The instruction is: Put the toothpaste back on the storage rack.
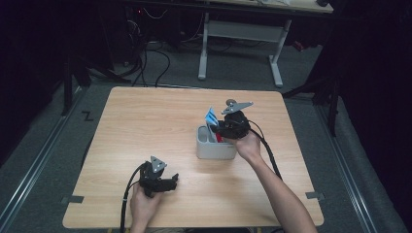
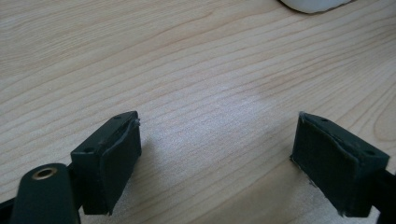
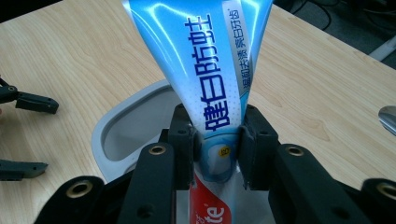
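A blue and white toothpaste tube (image 3: pixel 210 70) stands upright with its wide crimped end up, its lower end in a grey cup-like container (image 3: pixel 116 135). My right gripper (image 3: pixel 217 140) is shut on the tube's narrow lower part, just above the container (image 1: pixel 216 145). From above, the tube (image 1: pixel 211 116) pokes out beside the right gripper (image 1: pixel 221 128). A red and white tube (image 3: pixel 205 210) lies lower in the container. My left gripper (image 1: pixel 171 182) rests open near the front edge. Its jaws (image 2: pixel 217 154) stand wide apart over bare wood.
The wooden table (image 1: pixel 145 121) has bare room to the left of and behind the container. The container's pale rim (image 2: pixel 317 4) shows in the left gripper view. A shiny metal thing (image 3: pixel 388 119) sits at the right edge. A white desk frame (image 1: pixel 240 34) stands beyond the table.
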### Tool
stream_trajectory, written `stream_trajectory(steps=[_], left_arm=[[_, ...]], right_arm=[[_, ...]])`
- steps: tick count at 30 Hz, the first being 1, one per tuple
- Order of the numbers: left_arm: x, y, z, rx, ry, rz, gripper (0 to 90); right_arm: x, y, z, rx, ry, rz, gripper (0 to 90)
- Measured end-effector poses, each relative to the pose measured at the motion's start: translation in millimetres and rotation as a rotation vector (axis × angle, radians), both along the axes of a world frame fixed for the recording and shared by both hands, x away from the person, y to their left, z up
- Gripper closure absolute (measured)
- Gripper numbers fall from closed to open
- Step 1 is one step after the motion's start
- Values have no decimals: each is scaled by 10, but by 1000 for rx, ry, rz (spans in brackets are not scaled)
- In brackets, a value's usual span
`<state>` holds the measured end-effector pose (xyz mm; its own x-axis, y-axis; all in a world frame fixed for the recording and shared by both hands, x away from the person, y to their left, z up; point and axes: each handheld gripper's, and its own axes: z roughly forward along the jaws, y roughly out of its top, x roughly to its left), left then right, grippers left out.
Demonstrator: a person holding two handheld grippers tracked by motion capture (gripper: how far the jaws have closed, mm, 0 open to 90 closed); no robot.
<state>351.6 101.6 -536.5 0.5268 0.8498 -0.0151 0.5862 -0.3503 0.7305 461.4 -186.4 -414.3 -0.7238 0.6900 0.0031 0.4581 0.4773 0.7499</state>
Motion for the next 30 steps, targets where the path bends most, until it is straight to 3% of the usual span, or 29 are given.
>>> stream_trajectory(steps=[8, 11, 17, 30], left_arm=[[0, 0, 0, 0, 0, 0, 159], [0, 0, 0, 0, 0, 0, 159], [0, 0, 0, 0, 0, 0, 159], [0, -1, 0, 0, 0, 0, 159]], right_arm=[[5, -15, -22, 16, -6, -11, 666], [-2, -34, -18, 15, -14, -34, 585], [-19, -97, -11, 53, -2, -41, 520], [-133, -230, 128, 104, -44, -44, 499]])
